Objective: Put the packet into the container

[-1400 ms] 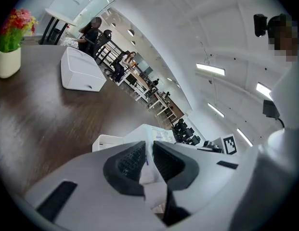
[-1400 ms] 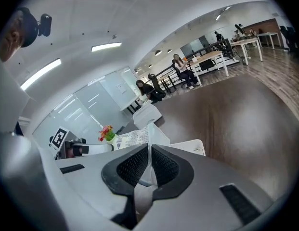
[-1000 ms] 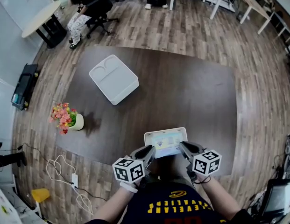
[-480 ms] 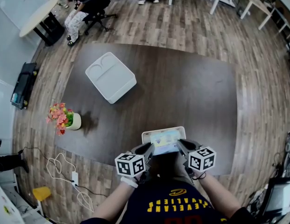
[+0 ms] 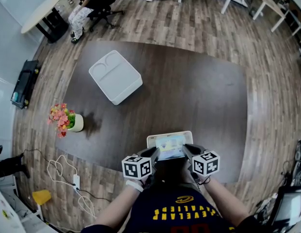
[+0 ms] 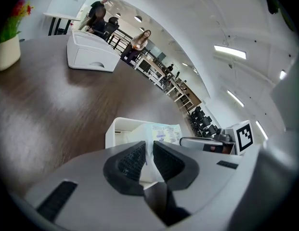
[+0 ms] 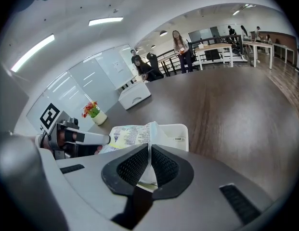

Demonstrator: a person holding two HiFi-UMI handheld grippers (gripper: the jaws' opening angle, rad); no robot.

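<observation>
Over container [image 5: 155,138] open top: clamped on packet [image 5: 169,145] at opposite edges with left gripper [image 6: 149,150], right gripper [image 7: 149,153]; stretched flat, likely for lowering inside.

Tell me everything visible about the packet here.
The packet is a thin, flexible pouch, pale with yellow and blue print, seemingly plastic film. The left hand-held gripper and right hand-held gripper each pinch one edge, holding it spread over the open white container near the front edge of the table. Contact with the container cannot be told.

White container [image 5: 151,141], yellow-and-blue printed packet [image 5: 169,146]
</observation>
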